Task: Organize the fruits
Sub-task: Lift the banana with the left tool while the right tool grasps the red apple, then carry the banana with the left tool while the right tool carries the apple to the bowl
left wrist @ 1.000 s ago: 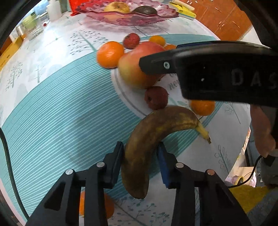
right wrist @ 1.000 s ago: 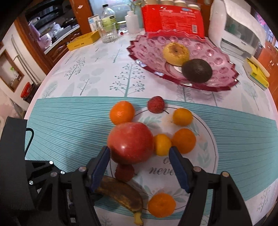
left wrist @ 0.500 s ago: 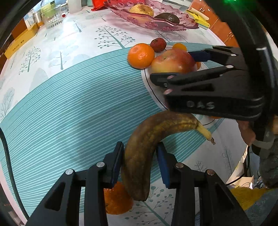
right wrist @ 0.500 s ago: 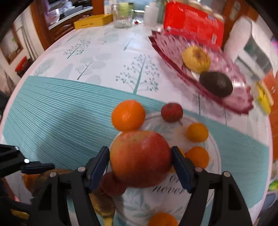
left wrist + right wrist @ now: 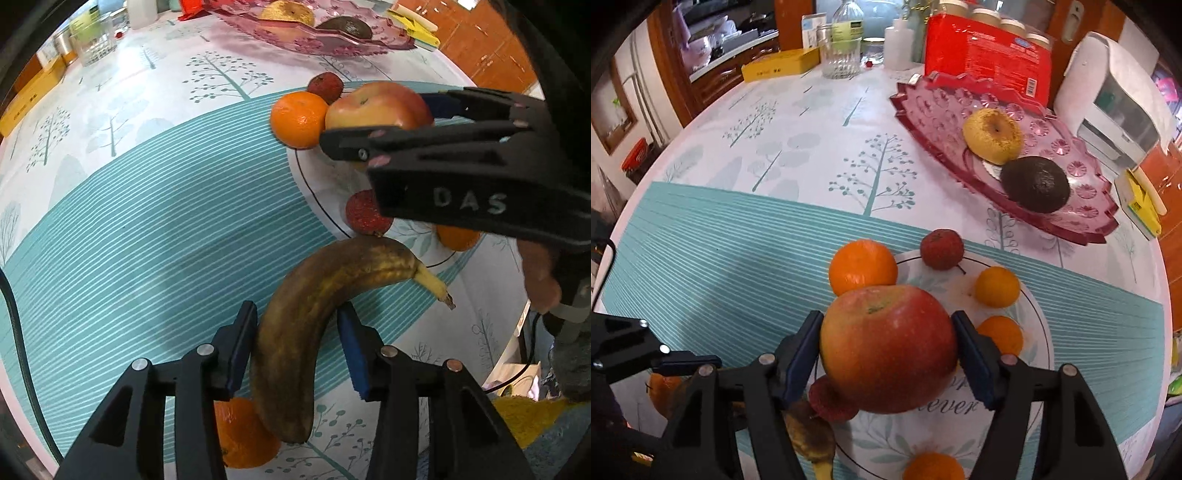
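Right gripper (image 5: pixel 886 354) clamped on apple (image 5: pixel 888 349), lifted. Left gripper (image 5: pixel 295 350) jaws just been opening, banana (image 5: pixel 314 317) between, right pad clear. Carry apple to dish (image 5: pixel 1082 229) at 1 o'clock, beside avocado (image 5: pixel 1034 183); release low.

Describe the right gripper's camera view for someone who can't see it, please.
The right gripper has its two blue-padded fingers closed against the sides of a large red apple on a patterned tablecloth. Small oranges and red lychee-like fruits lie around it. Beyond, a pink glass dish holds a yellow fruit and a dark avocado.
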The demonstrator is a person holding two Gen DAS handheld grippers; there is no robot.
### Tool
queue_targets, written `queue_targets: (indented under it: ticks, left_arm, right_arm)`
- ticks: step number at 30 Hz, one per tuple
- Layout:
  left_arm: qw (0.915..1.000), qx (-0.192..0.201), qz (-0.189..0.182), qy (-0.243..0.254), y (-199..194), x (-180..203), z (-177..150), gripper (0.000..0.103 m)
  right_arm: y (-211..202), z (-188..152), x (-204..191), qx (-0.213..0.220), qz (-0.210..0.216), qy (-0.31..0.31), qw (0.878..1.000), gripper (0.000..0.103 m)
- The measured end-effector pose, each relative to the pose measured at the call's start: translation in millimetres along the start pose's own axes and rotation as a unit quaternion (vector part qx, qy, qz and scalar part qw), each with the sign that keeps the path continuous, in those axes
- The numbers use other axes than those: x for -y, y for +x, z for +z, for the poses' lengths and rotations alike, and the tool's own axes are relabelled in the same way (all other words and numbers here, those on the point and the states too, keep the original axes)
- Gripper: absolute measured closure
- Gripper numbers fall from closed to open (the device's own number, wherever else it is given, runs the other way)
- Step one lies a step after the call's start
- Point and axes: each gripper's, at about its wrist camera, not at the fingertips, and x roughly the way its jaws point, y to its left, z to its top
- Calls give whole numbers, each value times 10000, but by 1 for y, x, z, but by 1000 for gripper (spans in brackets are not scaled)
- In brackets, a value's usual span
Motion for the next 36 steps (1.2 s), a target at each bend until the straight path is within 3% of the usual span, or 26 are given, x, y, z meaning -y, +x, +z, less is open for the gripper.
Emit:
queue_targets:
  ticks: [8,10,16,23,36]
  left_arm:
    - [9993,-65,142,341,6,20,8,59]
    - [9994,-43,40,356,5,25,11,66]
    - [9991,207,81,368,-9,38,20,69]
    - [9969,754,-6,240,-60,35,30,70]
    - [9854,1673,321,18,-161,28,81,70]
  right_arm:
    - [-12,-4,14,82,78,275,9996,33]
    - [-16,-4,17,112,102,339,9993,33]
    - [-36,-3,27,294,163,506,9982,33]
    - [-76,6,43,629,158,715,9953,33]
    - [-170,39,78,1363,-195,926,9861,33]
